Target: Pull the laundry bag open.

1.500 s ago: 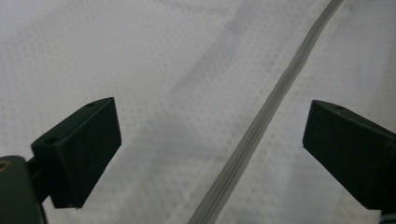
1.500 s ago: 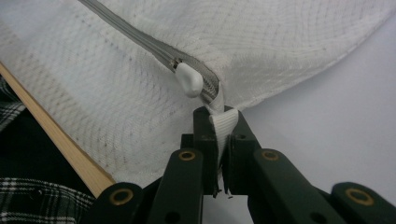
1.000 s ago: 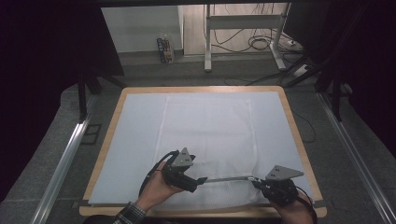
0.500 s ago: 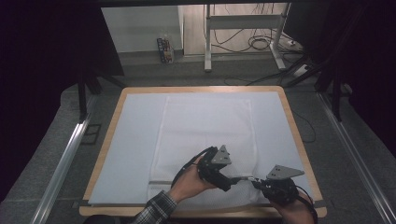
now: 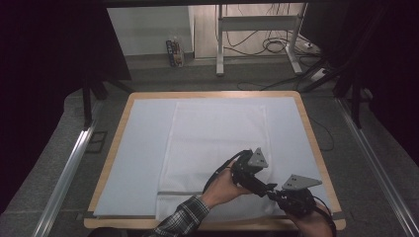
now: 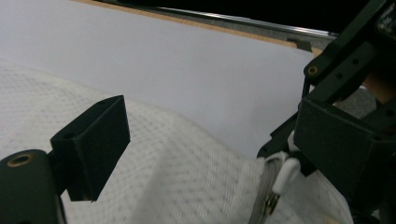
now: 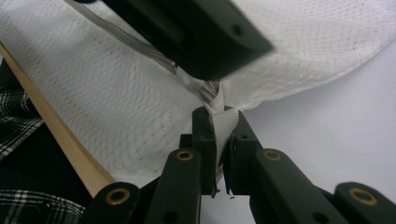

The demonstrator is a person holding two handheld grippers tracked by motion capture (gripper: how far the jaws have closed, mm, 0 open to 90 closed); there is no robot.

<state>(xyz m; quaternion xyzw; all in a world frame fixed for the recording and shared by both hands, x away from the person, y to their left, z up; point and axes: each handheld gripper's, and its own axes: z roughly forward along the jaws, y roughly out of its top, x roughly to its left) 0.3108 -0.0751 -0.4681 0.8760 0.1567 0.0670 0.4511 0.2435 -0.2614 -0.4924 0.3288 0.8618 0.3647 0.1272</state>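
From the high view I can't make out the zipper end between the two claws, too small. Left claw (image 6: pixel 196 154): one pad is cut by the frame's right edge, so I can't tell the jaw gap or whether it pinches the mesh bag (image 6: pixel 177 186). Right claw (image 7: pixel 215 140) hides most of the fabric tab (image 7: pixel 223 127). Bench (image 5: pixel 212 95) near edge is cut off at bottom.
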